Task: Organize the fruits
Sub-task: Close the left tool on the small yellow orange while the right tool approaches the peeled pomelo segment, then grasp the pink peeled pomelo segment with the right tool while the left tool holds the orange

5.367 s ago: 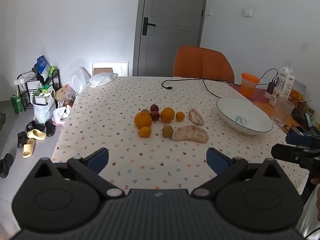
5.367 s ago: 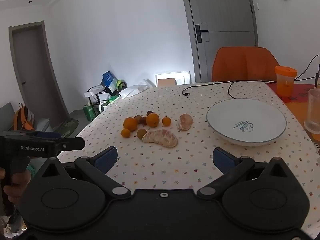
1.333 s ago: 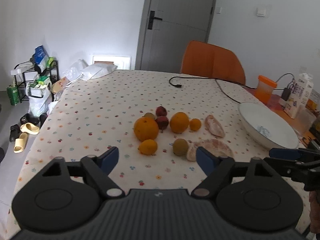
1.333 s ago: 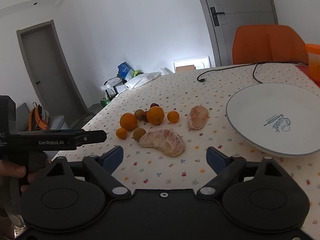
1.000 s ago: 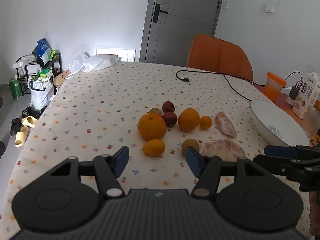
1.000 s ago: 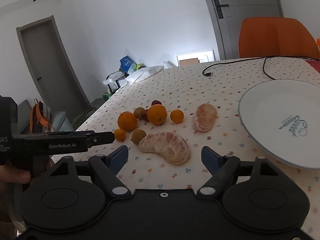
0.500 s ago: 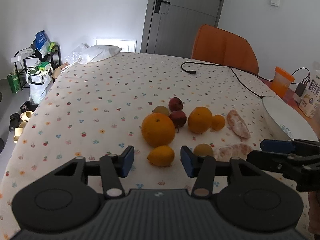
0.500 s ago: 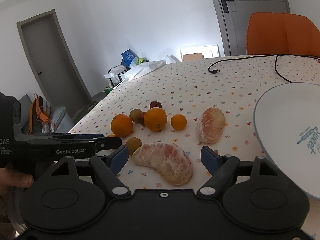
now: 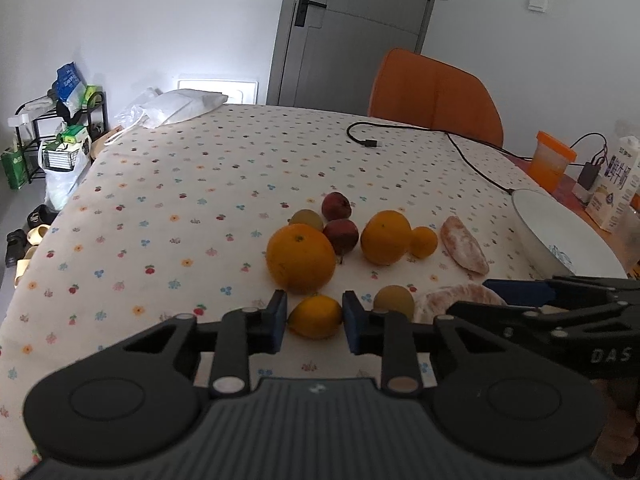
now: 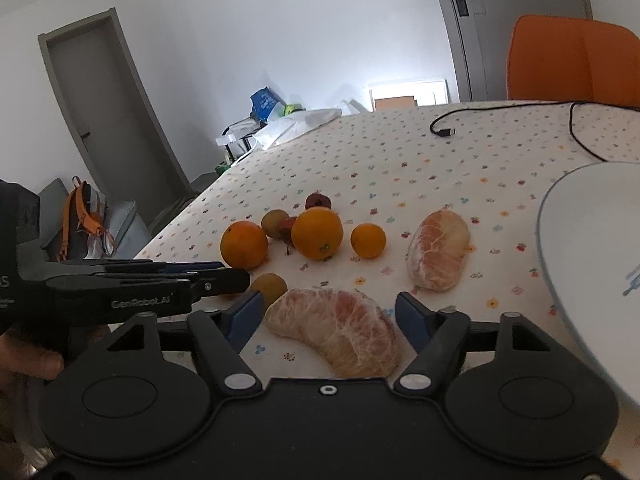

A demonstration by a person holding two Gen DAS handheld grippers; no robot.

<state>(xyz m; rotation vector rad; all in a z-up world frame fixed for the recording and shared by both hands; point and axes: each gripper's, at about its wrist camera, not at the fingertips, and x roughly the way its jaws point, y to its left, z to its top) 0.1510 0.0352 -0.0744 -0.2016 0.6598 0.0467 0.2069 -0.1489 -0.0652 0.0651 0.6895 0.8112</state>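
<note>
Tablecloth (image 9: 160, 208) — left tongs (image 9: 315, 322) pinch small orange (image 9: 316, 316); right tongs' (image 10: 328, 316) view hides it.

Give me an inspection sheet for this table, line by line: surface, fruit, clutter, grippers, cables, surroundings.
Surface: table under a flower-print cloth.
Job's things: two oranges, three mandarins, two red fruits, two brown fruits, two peeled pomelo pieces, all loose beside the white bowl, which shows no fruit.
Clutter: orange cup, milk carton.
Grippers: left gripper closed against the nearest mandarin; right gripper open, straddling the larger pomelo piece.
Cables: black cable lying across the cloth.
Surroundings: orange chair, grey door, rack and shoes on the floor.
</note>
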